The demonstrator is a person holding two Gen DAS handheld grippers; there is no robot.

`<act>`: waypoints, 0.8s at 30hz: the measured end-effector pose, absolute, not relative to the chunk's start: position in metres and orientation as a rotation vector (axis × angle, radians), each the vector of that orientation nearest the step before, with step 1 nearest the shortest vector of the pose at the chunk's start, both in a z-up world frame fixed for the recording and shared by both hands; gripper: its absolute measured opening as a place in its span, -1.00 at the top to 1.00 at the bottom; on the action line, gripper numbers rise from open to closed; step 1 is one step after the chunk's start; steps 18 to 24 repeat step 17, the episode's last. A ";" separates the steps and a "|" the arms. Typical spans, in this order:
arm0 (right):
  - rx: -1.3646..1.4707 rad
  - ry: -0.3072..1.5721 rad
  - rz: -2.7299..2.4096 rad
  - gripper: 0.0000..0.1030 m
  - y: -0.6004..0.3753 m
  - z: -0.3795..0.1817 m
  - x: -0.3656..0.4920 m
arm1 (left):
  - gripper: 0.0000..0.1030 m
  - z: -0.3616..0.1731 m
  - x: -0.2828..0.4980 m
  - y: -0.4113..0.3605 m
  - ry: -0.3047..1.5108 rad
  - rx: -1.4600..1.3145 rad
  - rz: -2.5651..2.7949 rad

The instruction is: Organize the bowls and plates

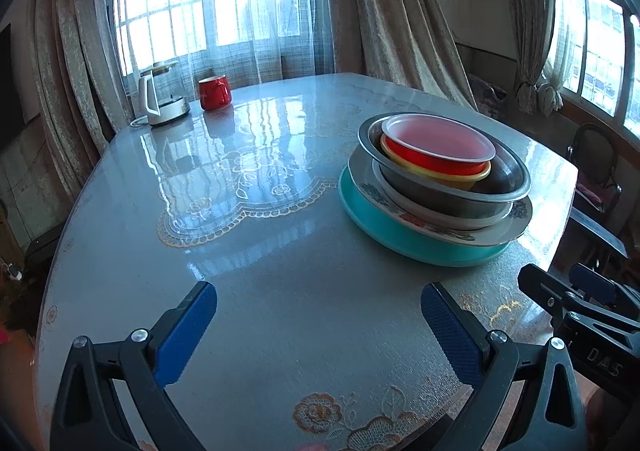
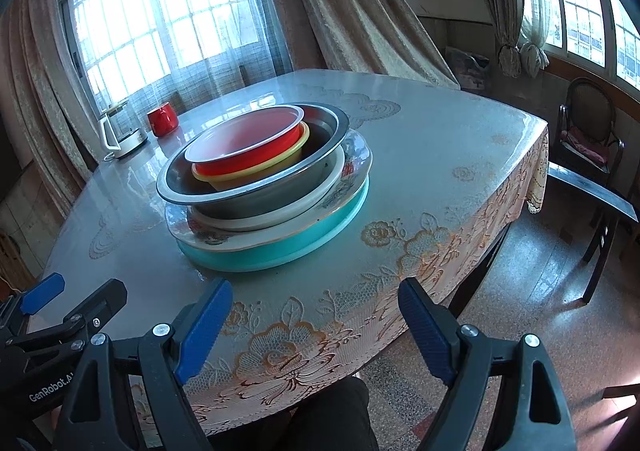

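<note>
One stack of dishes stands on the table. From the bottom it holds a teal plate [image 1: 404, 235] [image 2: 288, 247], a flowered plate [image 1: 500, 231] [image 2: 224, 237], a white dish [image 2: 280, 211], a metal bowl [image 1: 448, 195] [image 2: 248, 195], a yellow bowl [image 1: 456, 176] [image 2: 256, 171] and a red bowl [image 1: 436, 147] [image 2: 248, 143] on top. My left gripper [image 1: 318, 325] hangs open over bare tablecloth, near and left of the stack. My right gripper [image 2: 316, 321] is open above the table's front edge, short of the stack. Nothing sits between either pair of fingers.
A red mug [image 1: 214, 92] [image 2: 162, 119] and a white kettle [image 1: 160, 99] [image 2: 120, 133] stand at the table's far left corner. The table [image 1: 280, 251] [image 2: 440, 171] has a lace cloth under clear cover. Chairs [image 2: 588, 147] stand to the right, and a person's dark-clothed leg [image 2: 332, 415] shows below.
</note>
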State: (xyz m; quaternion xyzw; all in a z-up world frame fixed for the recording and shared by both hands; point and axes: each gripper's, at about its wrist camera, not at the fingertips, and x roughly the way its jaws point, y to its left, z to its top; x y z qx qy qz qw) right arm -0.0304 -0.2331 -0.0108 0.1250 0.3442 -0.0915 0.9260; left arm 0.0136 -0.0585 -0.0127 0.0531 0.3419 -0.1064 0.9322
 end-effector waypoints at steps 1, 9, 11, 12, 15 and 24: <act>0.256 0.706 -0.189 -0.68 -0.233 -0.011 -0.030 | -0.99 -0.013 0.014 -0.058 0.702 0.109 -0.216; 0.261 0.706 -0.189 -0.68 -0.235 -0.011 -0.030 | -0.99 -0.015 0.013 -0.062 0.719 0.119 -0.211; 0.262 0.706 -0.189 -0.68 -0.236 -0.011 -0.029 | -0.99 -0.014 0.013 -0.064 0.709 0.129 -0.203; 0.263 0.702 -0.193 -0.68 -0.238 -0.010 -0.028 | -0.99 -0.014 0.013 -0.065 0.708 0.133 -0.200; 0.267 0.686 -0.203 -0.68 -0.246 -0.006 -0.024 | -0.99 -0.014 0.017 -0.067 0.710 0.140 -0.193; 0.273 0.675 -0.211 -0.68 -0.255 -0.002 -0.020 | -0.99 -0.014 0.023 -0.068 0.729 0.132 -0.193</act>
